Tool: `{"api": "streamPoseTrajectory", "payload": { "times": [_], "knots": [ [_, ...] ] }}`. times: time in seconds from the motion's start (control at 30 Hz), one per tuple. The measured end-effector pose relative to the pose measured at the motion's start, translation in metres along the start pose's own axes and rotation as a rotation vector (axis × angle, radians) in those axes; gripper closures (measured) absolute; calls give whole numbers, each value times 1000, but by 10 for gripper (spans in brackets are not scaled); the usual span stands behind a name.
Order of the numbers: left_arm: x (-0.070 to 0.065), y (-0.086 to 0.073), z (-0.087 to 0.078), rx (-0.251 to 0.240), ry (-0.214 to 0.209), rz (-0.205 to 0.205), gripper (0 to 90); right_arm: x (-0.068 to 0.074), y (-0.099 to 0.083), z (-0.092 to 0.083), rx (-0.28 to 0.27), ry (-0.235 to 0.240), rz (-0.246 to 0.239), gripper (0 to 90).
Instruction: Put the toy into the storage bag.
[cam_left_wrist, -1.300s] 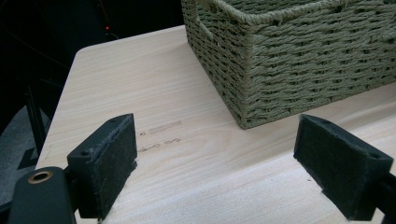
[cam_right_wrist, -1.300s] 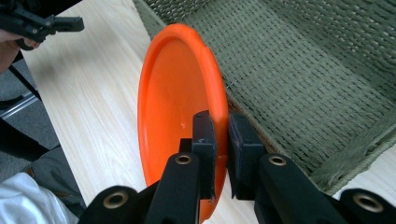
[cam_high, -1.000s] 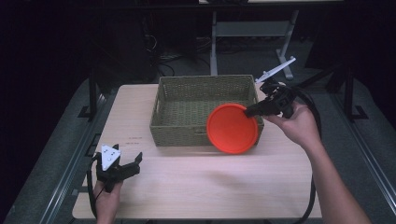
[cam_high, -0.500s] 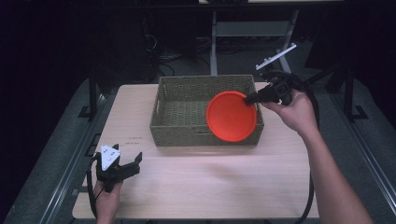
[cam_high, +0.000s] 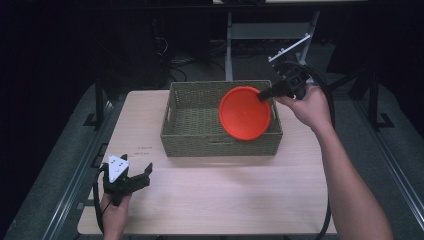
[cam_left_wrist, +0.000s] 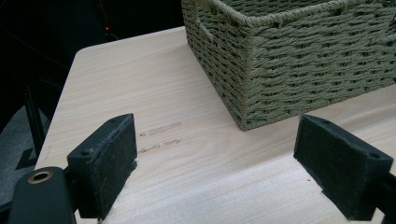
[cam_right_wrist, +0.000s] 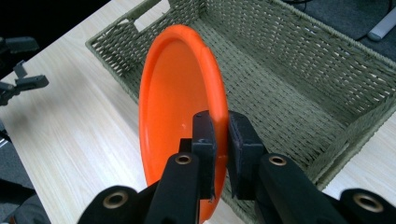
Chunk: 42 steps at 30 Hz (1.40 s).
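In the high view, an orange plate (cam_high: 245, 113) is held on edge over the woven basket (cam_high: 190, 135) by the right gripper (cam_high: 264, 95). The left gripper (cam_high: 136, 178) is rested near the table's (cam_high: 225, 190) front left corner.

In the left gripper view, the jaws are spread wide over bare wood.

In the right gripper view, the plate's rim is pinched between the pads (cam_right_wrist: 205, 135).

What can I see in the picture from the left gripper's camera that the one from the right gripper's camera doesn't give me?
The left gripper view alone gives that gripper's two black pads standing wide apart with nothing between them, low over the table, and the basket's outer wall up close. The right gripper view alone gives the orange plate, pinched at its rim by the right gripper, and the basket's woven inside. Both share the wicker basket and the pale wooden tabletop.
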<state>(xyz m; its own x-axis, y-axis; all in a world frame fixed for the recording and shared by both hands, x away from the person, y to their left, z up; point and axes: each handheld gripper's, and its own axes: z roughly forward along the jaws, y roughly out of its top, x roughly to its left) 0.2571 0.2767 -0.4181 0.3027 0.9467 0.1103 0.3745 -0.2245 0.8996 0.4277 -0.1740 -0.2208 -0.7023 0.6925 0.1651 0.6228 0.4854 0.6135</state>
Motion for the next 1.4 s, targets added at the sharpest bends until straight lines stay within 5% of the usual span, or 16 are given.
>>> {"api": "streamPoseTrajectory", "payload": {
  "times": [0.6, 1.4],
  "knots": [
    [1, 0, 0, -3, 2, -6, 128, -8, 23, 17, 25, -39, 29, 821],
    [0, 0, -1, -7, 2, -2, 128, -28, 29, 42, 37, -101, 105, 821]
  ]
}}
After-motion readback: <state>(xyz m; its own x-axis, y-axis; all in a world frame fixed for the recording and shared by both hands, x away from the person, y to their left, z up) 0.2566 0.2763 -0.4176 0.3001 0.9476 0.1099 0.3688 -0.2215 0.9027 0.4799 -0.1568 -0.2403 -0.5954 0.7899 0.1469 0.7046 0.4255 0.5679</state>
